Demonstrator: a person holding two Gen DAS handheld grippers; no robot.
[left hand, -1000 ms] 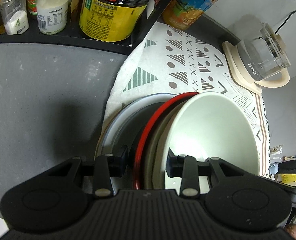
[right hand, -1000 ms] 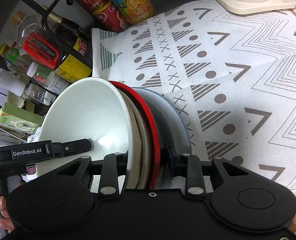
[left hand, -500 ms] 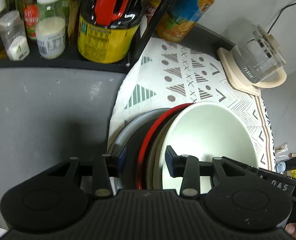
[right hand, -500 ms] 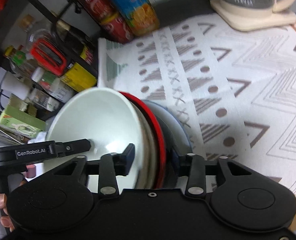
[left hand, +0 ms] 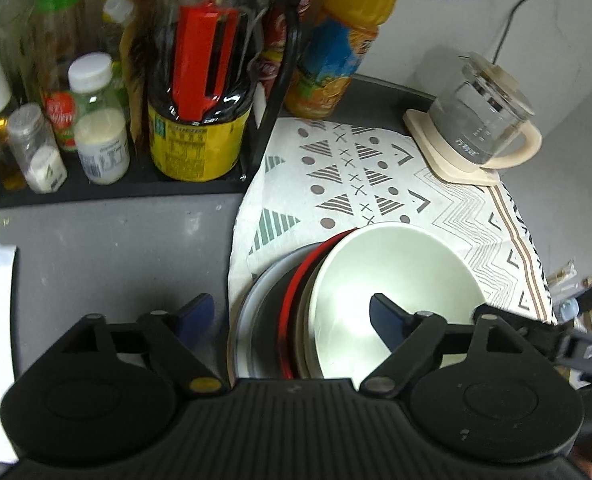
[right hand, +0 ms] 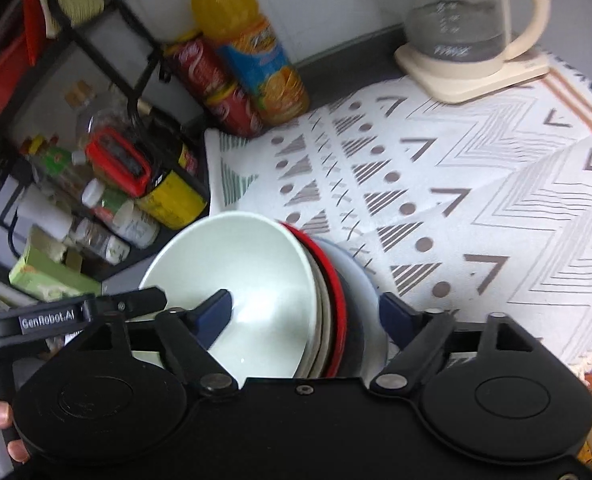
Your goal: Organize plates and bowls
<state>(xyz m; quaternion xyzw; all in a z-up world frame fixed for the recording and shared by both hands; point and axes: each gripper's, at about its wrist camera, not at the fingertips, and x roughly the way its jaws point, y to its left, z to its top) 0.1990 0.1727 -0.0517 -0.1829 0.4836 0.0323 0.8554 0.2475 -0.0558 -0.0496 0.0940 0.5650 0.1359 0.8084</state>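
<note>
A stack of dishes sits on the patterned cloth (left hand: 360,184): a white bowl (left hand: 396,288) on top, a beige dish, a red-rimmed plate (left hand: 291,300) and a grey-white plate (left hand: 251,300) beneath. My left gripper (left hand: 291,316) is open, its jaws wide on either side of the stack's near rim. My right gripper (right hand: 308,316) is open too, one finger (right hand: 213,314) inside the white bowl (right hand: 247,280), the other outside the grey-white plate (right hand: 360,280). The red-rimmed plate (right hand: 332,280) shows between them.
A black rack (left hand: 271,92) holds jars and bottles (left hand: 199,80) at the back left. An orange juice bottle (left hand: 336,40) stands behind the cloth. A glass kettle (left hand: 480,120) on a cream base sits back right. Bare grey counter (left hand: 115,248) lies left of the stack.
Both grippers have opened wide, letting go of the stack's rims, and both have pulled back and up so more of the shelf and kettle shows.
</note>
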